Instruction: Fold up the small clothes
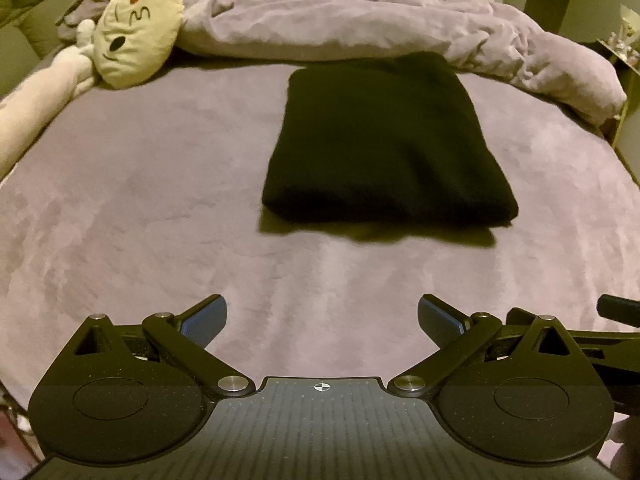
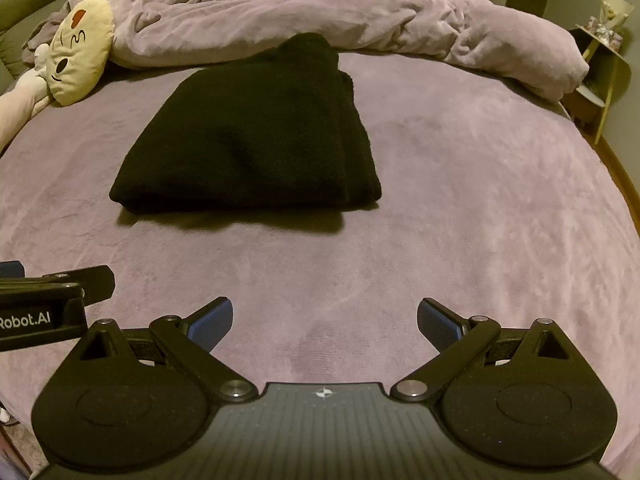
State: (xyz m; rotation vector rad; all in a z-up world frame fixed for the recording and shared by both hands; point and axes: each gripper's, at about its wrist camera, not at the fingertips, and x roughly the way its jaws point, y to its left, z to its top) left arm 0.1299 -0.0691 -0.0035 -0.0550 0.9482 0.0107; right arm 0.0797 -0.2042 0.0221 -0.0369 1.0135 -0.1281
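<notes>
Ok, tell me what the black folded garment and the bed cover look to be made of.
Black folded garment: seemingly a thick knit or fleece, matte with fuzzy edges and no sheen; the weave is too dark to read.
Bed cover: apparently plush, velvety fabric, mauve, with mottled nap marks and a soft sheen.

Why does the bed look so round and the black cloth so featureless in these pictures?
Left wrist view: the fisheye lens bows the bed into a dome; dim, warm light leaves the black garment a dark mass with a shadow along its near edge. Right wrist view: same curving, though faint folds show on the garment's right side, and the plush pillow looks soft.
</notes>
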